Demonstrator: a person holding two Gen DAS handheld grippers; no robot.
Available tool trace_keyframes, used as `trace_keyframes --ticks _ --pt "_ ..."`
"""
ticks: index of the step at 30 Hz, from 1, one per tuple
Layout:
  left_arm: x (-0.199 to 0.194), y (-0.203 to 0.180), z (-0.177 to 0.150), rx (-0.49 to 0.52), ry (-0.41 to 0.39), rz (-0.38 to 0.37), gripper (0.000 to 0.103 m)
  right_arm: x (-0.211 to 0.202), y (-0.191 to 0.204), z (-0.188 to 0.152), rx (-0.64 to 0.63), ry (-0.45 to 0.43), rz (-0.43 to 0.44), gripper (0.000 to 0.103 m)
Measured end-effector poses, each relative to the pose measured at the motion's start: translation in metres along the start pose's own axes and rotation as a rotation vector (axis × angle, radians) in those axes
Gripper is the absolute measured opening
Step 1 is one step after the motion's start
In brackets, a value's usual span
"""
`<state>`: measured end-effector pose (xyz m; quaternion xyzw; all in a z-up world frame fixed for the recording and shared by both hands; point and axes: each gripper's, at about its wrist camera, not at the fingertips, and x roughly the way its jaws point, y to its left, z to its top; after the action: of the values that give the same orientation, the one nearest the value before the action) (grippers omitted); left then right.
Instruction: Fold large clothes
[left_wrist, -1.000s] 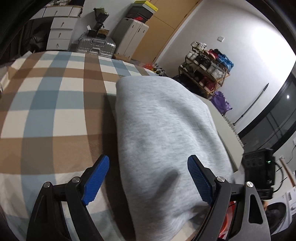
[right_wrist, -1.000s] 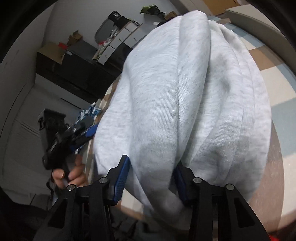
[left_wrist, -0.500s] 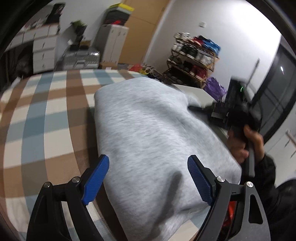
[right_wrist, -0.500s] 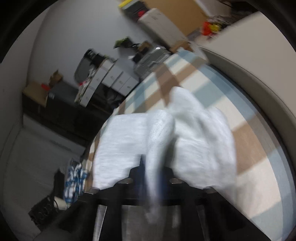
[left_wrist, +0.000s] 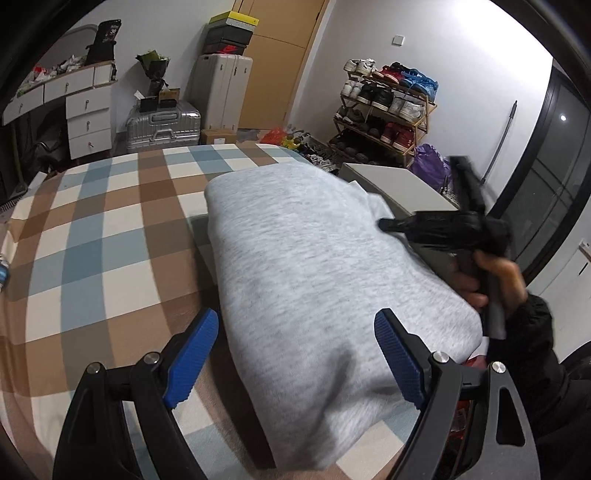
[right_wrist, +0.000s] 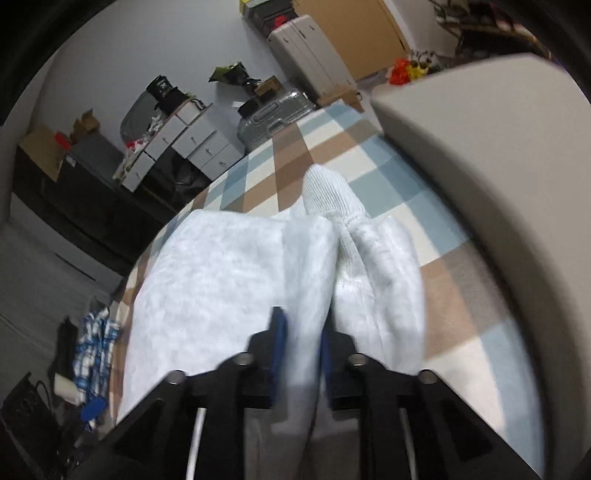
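A light grey sweatshirt (left_wrist: 306, 258) lies folded in a thick bundle on the checked bed cover (left_wrist: 99, 236). My left gripper (left_wrist: 295, 354) is open and empty, its blue pads either side of the bundle's near end, just above it. My right gripper (right_wrist: 301, 345) is shut on a fold of the grey sweatshirt (right_wrist: 236, 273) at its edge; a ribbed cuff (right_wrist: 325, 192) sticks out beyond. In the left wrist view the right gripper (left_wrist: 384, 224) shows, blurred, at the bundle's right edge, held by a hand.
A grey padded bed frame (right_wrist: 480, 177) runs along the right side of the bed. Beyond the bed stand a silver suitcase (left_wrist: 162, 123), white drawers (left_wrist: 88, 125), a wardrobe and a shoe rack (left_wrist: 384, 110). A checked blue garment (right_wrist: 92, 347) lies at the left.
My right gripper has closed on a fold of the sweatshirt and swung over to the bundle's right edge. My left gripper stayed open and lifted back a little.
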<state>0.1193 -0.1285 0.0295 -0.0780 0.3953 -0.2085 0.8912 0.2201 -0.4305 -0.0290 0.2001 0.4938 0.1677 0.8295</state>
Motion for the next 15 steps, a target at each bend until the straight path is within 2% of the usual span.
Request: trace_keyframes --ticks 1,3,4,5,6,9,10,12,13,14,15 --pt "-0.003 0.0 -0.003 0.004 0.0 -0.004 0.083 -0.01 0.002 -0.007 0.002 0.001 0.014 0.046" --pt "-0.009 -0.004 -0.01 0.026 0.001 -0.028 0.083 -0.034 0.003 -0.025 0.003 0.002 0.112 0.052" --pt "-0.01 -0.007 -0.013 0.04 0.002 -0.044 0.083 -0.051 0.003 -0.046 -0.001 -0.006 0.198 0.056" --pt "-0.01 -0.009 -0.014 0.053 0.004 -0.064 0.083 -0.054 -0.003 -0.047 0.0 -0.002 0.244 0.058" --pt "-0.007 -0.012 -0.013 0.063 0.006 -0.073 0.083 -0.06 -0.003 -0.068 0.002 0.028 0.305 0.061" --pt "0.009 -0.013 -0.008 0.066 0.037 -0.031 0.083 -0.059 0.006 -0.093 0.032 0.087 0.335 0.062" --pt "0.016 -0.011 -0.007 0.052 0.062 -0.008 0.083 -0.056 0.008 -0.099 0.033 0.099 0.326 0.049" --pt "0.021 -0.004 -0.011 0.009 0.096 -0.024 0.083 -0.05 0.014 -0.103 0.023 0.088 0.297 0.021" --pt "0.019 -0.002 -0.014 -0.001 0.102 -0.034 0.083 -0.051 0.017 -0.101 0.013 0.072 0.289 0.015" --pt "0.015 -0.001 -0.018 0.003 0.107 -0.045 0.083 -0.06 0.022 -0.101 0.004 0.017 0.291 0.014" --pt "0.011 -0.002 -0.024 0.016 0.112 -0.047 0.083 -0.076 0.028 -0.1 -0.016 -0.061 0.346 0.013"
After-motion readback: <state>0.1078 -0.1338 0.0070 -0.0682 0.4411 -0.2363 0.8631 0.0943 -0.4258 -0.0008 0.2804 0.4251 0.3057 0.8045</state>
